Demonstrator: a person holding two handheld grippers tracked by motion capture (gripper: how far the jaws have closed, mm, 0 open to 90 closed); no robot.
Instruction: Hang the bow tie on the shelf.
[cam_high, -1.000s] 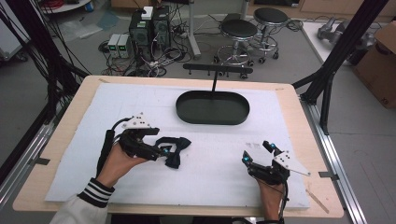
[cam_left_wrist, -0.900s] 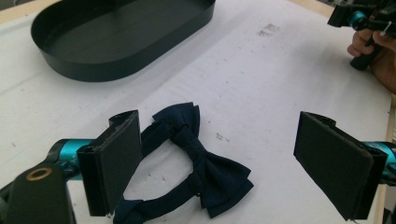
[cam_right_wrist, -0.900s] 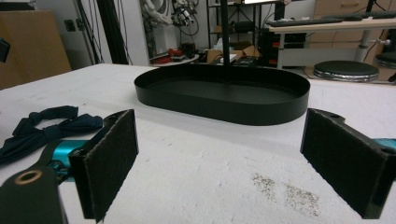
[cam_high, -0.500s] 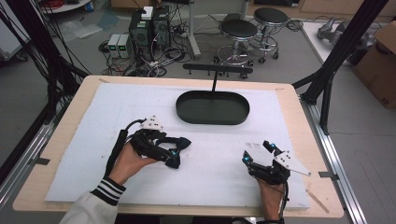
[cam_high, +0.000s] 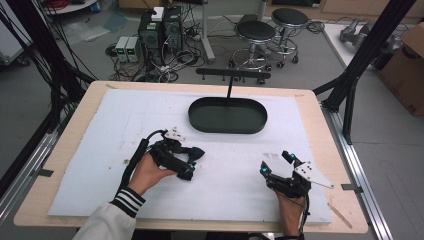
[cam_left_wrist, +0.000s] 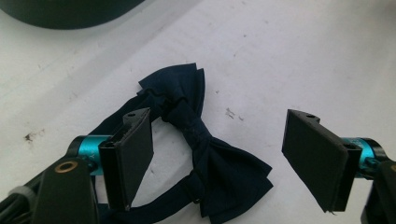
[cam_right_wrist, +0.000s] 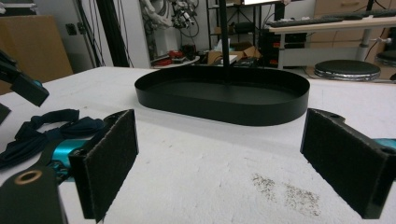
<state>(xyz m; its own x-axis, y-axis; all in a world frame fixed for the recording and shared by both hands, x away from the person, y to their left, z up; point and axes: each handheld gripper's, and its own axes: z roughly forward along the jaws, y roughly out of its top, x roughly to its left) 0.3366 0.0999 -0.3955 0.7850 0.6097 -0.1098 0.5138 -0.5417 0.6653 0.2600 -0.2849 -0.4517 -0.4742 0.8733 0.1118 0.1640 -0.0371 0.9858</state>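
A dark navy bow tie lies flat on the white mat, its strap trailing under the left pad. My left gripper hangs low over it, straddling the knot. Its jaws have just been closing, but both pads still stand clear of the cloth. In the high view the left gripper covers most of the bow tie at the mat's centre left. My right gripper rests open near the front right, nothing between its pads. From there the bow tie shows at far left.
A black oval tray with an upright post stands at the back middle of the mat; its wall is ahead of the right gripper. White mat lies between the two hands. The wooden table edge runs along the right.
The left hand has moved right and lower, bringing its gripper over the bow tie, and its jaws have narrowed somewhat. The right hand has stayed still.
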